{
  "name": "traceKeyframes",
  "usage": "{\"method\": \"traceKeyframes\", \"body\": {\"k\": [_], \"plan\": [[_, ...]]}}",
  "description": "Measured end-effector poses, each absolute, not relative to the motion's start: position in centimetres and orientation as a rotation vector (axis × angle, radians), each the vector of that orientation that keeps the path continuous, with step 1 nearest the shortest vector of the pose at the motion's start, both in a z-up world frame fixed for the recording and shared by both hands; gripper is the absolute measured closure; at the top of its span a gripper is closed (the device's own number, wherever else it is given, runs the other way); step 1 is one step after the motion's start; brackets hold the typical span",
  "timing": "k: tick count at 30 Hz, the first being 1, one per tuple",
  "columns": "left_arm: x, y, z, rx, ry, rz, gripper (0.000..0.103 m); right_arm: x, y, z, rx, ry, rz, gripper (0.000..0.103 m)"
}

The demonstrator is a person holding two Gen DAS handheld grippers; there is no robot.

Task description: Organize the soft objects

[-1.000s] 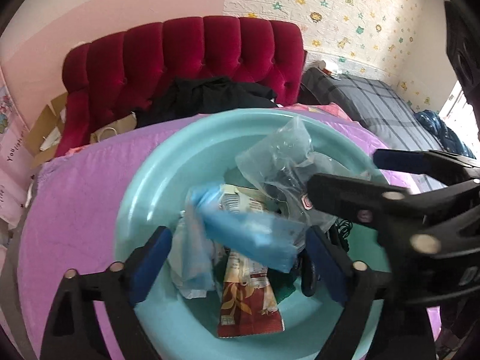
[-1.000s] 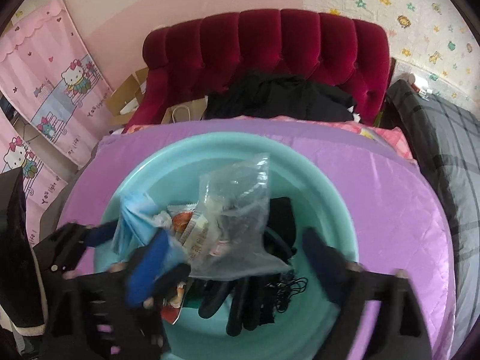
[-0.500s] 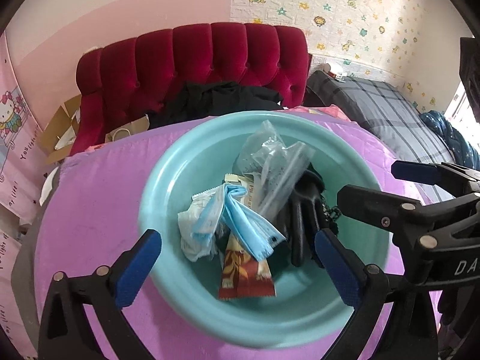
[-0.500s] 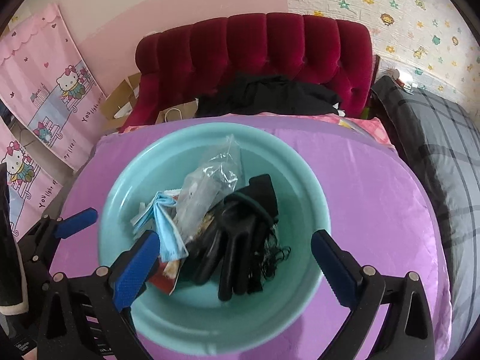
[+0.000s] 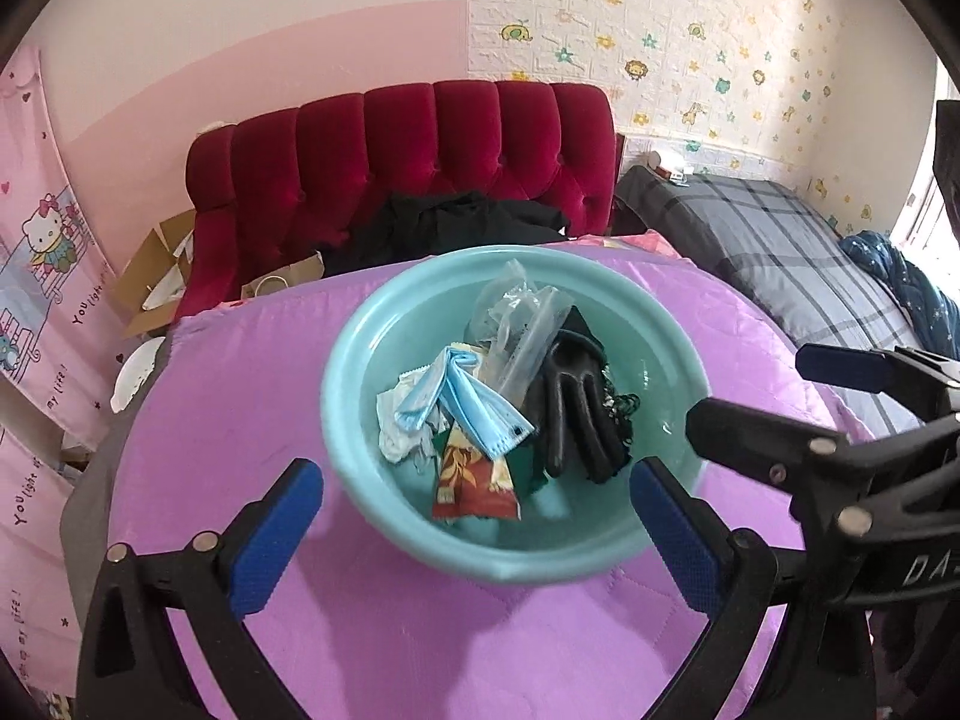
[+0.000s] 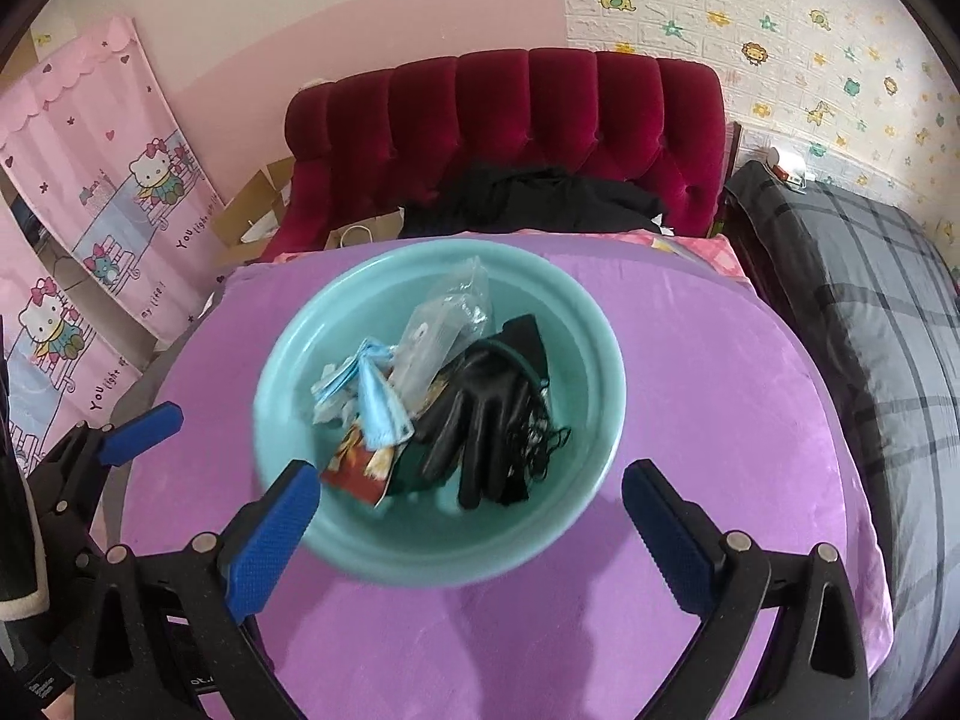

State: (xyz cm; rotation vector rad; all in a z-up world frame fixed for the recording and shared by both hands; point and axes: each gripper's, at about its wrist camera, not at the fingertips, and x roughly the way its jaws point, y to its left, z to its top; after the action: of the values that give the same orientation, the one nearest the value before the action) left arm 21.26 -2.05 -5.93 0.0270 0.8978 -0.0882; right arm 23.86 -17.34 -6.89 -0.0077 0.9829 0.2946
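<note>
A teal basin [image 5: 345, 372] [image 6: 273, 384] sits on a purple quilted cover [image 5: 228, 420] [image 6: 720, 420]. Inside it lie a light blue face mask [image 5: 474, 402] [image 6: 375, 399], a clear plastic bag [image 5: 519, 324] [image 6: 444, 324], a black glove [image 5: 570, 414] [image 6: 480, 420], a red snack packet [image 5: 474, 489] [image 6: 360, 471] and a white cloth [image 5: 396, 429]. My left gripper [image 5: 474, 534] is open and empty just short of the basin's near rim. Beside it on the right, my right gripper [image 6: 474, 516] [image 5: 750, 393] is also open and empty.
A red tufted headboard [image 5: 420, 168] with black clothing [image 5: 456, 228] stands behind the cover. A grey plaid bed [image 5: 780, 252] is to the right. At the left are a cardboard box [image 5: 156, 276] and a pink cartoon-cat curtain [image 6: 108, 198].
Both grippers have pulled back and up from inside the basin. The blue mask and the clear bag, between the fingers a second ago, now lie loose in the basin.
</note>
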Motion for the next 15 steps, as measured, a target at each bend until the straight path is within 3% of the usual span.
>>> {"method": "traceKeyframes", "body": {"k": [15], "plan": [[14.3,-2.9,-4.5,0.073,0.852,-0.032,0.0,16.1,-17.7,-5.5,0.0,0.923,0.312,0.0]]}}
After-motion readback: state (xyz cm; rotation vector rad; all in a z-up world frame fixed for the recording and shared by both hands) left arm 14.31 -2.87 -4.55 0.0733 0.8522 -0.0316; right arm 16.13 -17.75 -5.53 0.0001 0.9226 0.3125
